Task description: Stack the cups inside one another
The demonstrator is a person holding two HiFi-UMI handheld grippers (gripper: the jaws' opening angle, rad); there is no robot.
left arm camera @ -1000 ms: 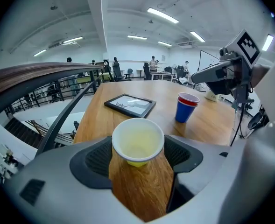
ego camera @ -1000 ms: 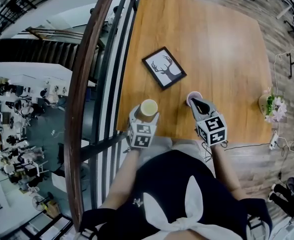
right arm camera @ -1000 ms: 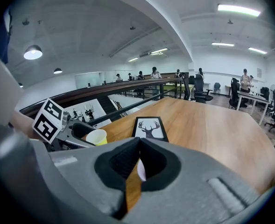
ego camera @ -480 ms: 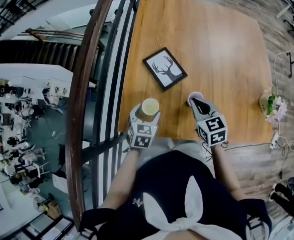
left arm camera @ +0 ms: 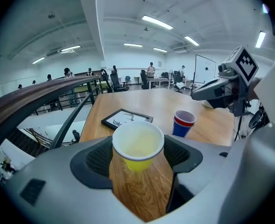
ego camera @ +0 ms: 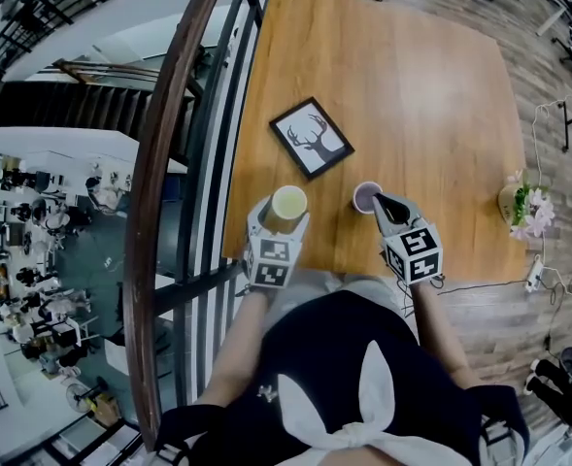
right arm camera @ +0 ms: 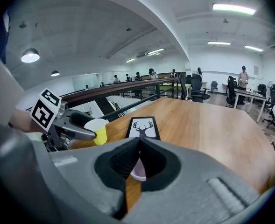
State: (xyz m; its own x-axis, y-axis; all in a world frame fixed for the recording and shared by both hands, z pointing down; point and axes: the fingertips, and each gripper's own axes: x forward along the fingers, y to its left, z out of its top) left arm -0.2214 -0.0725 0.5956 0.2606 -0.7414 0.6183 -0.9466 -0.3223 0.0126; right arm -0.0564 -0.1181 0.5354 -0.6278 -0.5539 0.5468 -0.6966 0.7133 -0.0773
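My left gripper [ego camera: 286,220] is shut on a yellow cup [ego camera: 288,203], upright and held just above the near left part of the wooden table [ego camera: 431,95]. In the left gripper view the yellow cup [left arm camera: 137,143] sits between both pads. A stack of cups [ego camera: 366,197], blue at the bottom, red above, a pale purple rim on top, stands to its right [left arm camera: 184,123]. My right gripper [ego camera: 381,203] is shut on nothing, its tip just right of the stack and apart from it. In the right gripper view that rim [right arm camera: 138,172] shows below the shut jaws.
A black-framed deer picture [ego camera: 311,137] lies flat beyond both cups. A small vase of flowers [ego camera: 523,205] stands at the table's right edge. A dark handrail with bars [ego camera: 169,192] runs along the table's left edge, with a drop beyond it.
The left gripper has risen a little with the yellow cup. The right gripper's tip, earlier over the stack's rim, now lies just to its right.
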